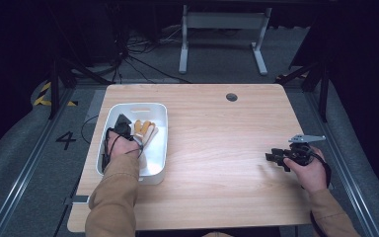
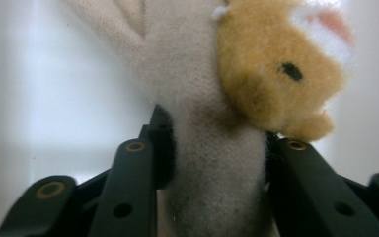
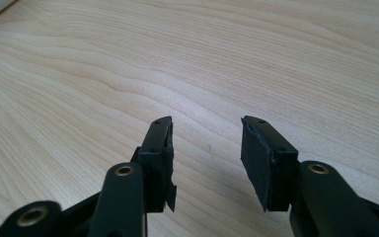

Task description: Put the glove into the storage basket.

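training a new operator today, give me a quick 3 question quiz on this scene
1. True or false: the left tongs are shut on the beige and tan plush toy.
2. Where do the toy and left tongs sit? A) bare wooden table B) inside the white rectangular plastic bin C) floor
3. Fill in: the right tongs are ____ over the light wooden table.

Key: 1 true; 2 B; 3 open, holding nothing.

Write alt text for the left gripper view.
Close up, the left claw is shut on the cream body of a plush toy, whose tan head with a black eye sits at upper right. Behind it is the white wall of a tub.
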